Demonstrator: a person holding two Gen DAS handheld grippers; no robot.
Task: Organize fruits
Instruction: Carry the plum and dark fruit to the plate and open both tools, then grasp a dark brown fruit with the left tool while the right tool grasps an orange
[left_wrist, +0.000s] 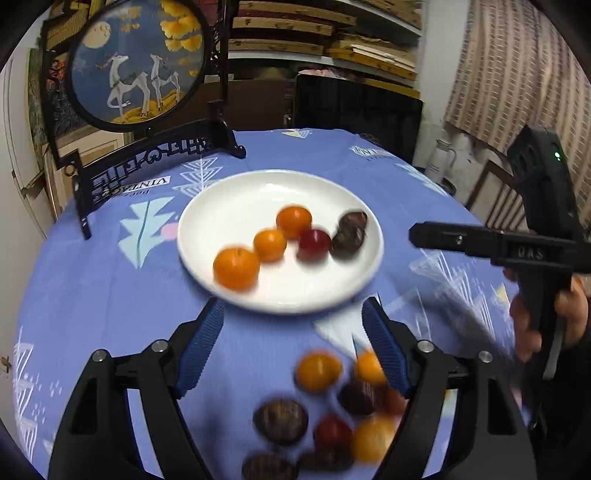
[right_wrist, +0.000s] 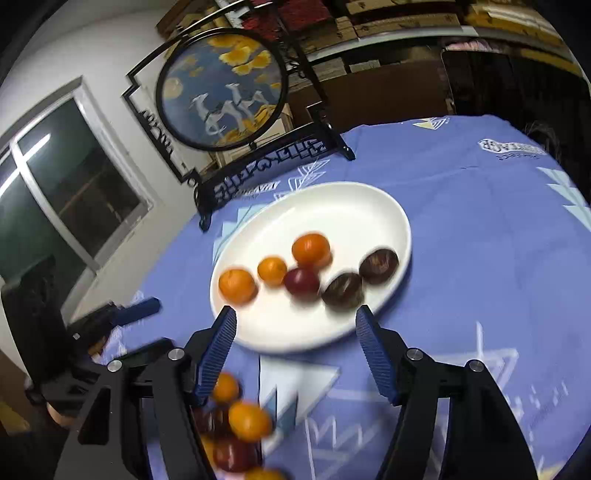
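fruits (left_wrist: 293, 221) sit on the white plate (left_wrist: 229, 199); left claw (left_wrist: 293, 321) and right claw (right_wrist: 295, 325) both gape, holding nothing

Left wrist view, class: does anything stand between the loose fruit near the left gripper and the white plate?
Nothing visible does. The loose fruit lies on the blue tablecloth between the open left gripper's fingers; only bare cloth separates it from the white plate.

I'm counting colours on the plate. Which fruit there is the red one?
The red fruit at the middle of the white plate, the only red among three oranges and two dark fruits.
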